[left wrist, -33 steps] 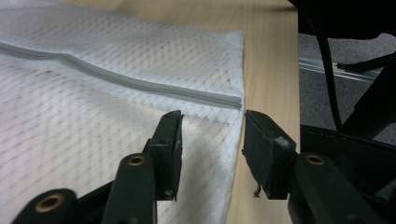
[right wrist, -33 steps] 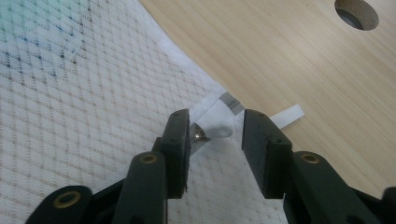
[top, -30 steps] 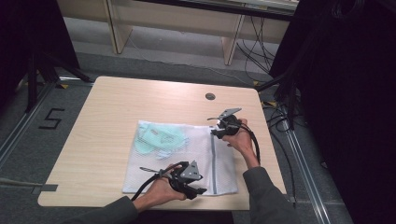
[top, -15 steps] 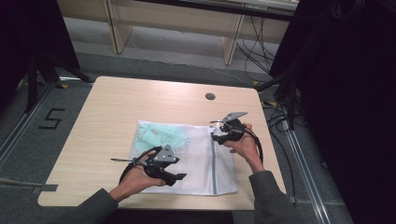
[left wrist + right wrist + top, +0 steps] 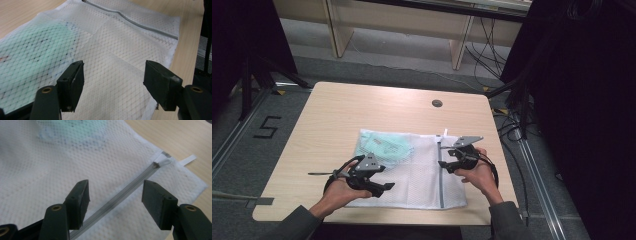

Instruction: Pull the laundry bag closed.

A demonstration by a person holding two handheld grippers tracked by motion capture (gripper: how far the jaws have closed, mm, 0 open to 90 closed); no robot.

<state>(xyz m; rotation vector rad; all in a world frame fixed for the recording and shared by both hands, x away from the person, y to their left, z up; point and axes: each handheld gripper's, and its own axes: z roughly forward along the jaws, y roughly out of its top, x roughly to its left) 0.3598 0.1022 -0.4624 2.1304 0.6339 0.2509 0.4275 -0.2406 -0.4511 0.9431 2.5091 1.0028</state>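
A white mesh laundry bag (image 5: 417,175) lies flat on the wooden table (image 5: 362,110), with a pale green garment (image 5: 384,147) inside its left half. A grey zipper (image 5: 440,185) runs across the bag near its right end. My left gripper (image 5: 387,178) hovers over the bag's front left part, open, its jaws just widened. It has nothing between its jaws, and below them is mesh (image 5: 120,45) and green cloth (image 5: 30,50). My right gripper (image 5: 441,157) is open above the zipper (image 5: 130,187), its jaws also just widened. The zipper pull (image 5: 165,161) lies beyond them, and nothing is gripped.
A round cable hole (image 5: 437,103) sits at the table's far right. Bare wood surrounds the bag on the left and far side. Cables (image 5: 512,125) and a dark curtain stand right of the table. A floor mark "5" (image 5: 268,127) is at the left.
My left gripper has moved left along the bag's front edge, away from the zipper. My right gripper has drawn back toward the near edge. Both pairs of jaws stand wider apart.
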